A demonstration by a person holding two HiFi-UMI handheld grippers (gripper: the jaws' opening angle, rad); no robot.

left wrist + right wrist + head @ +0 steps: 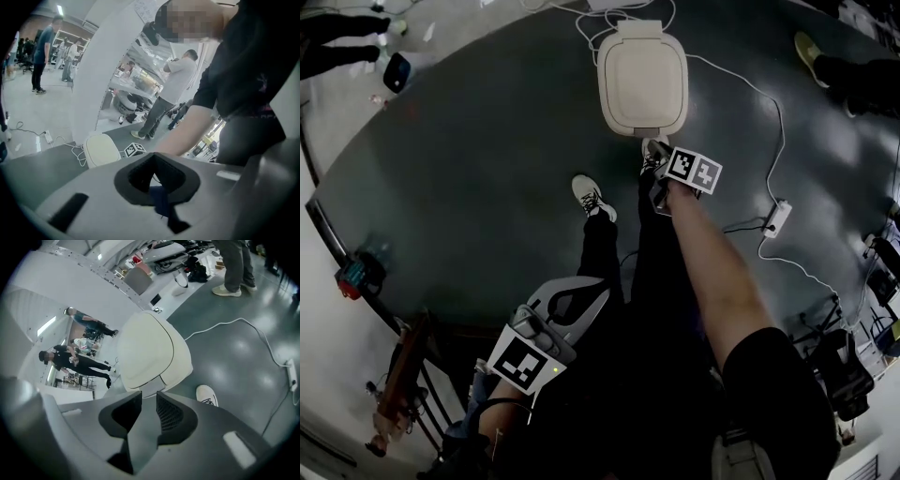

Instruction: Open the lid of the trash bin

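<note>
The cream trash bin (642, 80) stands on the dark floor with its lid down. It also shows in the left gripper view as the bin (101, 150) and in the right gripper view as the bin lid (150, 348). My right gripper (661, 178) hangs just in front of the bin's near edge, its marker cube beside it. Its jaws (149, 397) stand open with nothing between them and point down at the lid's front. My left gripper (602, 295) stays back by my legs, far from the bin. Its jaw tips (152, 157) meet and hold nothing.
A white cable (741, 80) runs from behind the bin to a power strip (778, 217) on the right. My shoes (593, 199) stand just before the bin, one shoe (207, 395) beside its base. Another person's foot (811, 52) is at far right; bystanders (176, 89) stand beyond.
</note>
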